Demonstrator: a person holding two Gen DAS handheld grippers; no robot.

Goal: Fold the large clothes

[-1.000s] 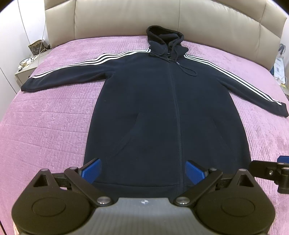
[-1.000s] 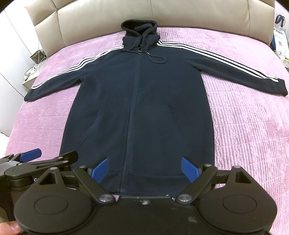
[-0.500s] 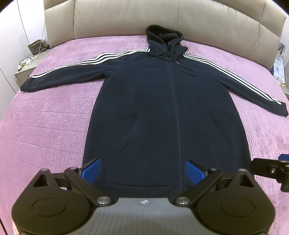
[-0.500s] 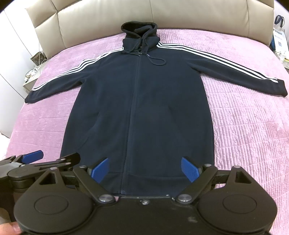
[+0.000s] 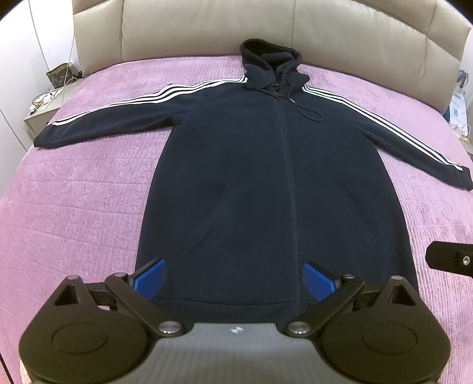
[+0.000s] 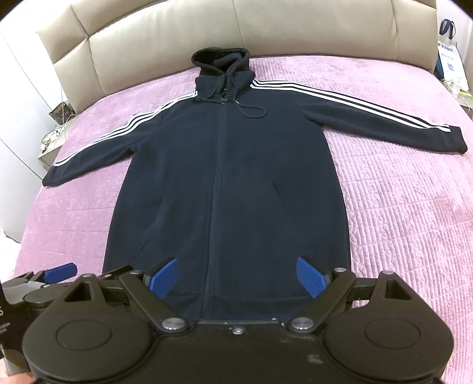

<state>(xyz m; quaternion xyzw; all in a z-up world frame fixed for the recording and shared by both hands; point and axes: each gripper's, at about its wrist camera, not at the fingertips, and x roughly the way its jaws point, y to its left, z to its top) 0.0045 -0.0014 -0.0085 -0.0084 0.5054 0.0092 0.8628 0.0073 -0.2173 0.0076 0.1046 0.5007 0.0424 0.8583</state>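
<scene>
No fold has begun: the navy zip hoodie (image 5: pixel 278 189) lies face up and fully spread on the purple quilted bedspread (image 5: pixel 74 212), hood (image 5: pixel 270 63) toward the padded headboard (image 5: pixel 207 26), both sleeves stretched out to the sides with their 3 white stripes showing. This looks like the approach step, with both tools poised near the hem before a first grasp.

The left gripper (image 5: pixel 233 279) has its jaws spread wide and holds nothing; its blue pads (image 5: pixel 149 277) frame the lower left part of the hoodie's body, the hem (image 5: pixel 224 301) lying just ahead between them. The right gripper (image 6: pixel 238 277) is likewise spread and empty, its pads (image 6: pixel 310 276) straddling the zipper line near the hem. Whether either tool touches the cloth cannot be told.

The next move probably calls for picking 2 grasp points. 1 option is to take a sleeve: the left cuff (image 5: pixel 44 140) and right cuff (image 6: pixel 456 144) both lie well apart from the tools, so that needs a long reach up the bed. Another is to pinch the hem corners right ahead and carry them toward the hood. Thick fleece likely needs a deep bite so that both layers lift together.

A nightstand (image 5: pixel 44 112) with cables stands beside the bed.
</scene>
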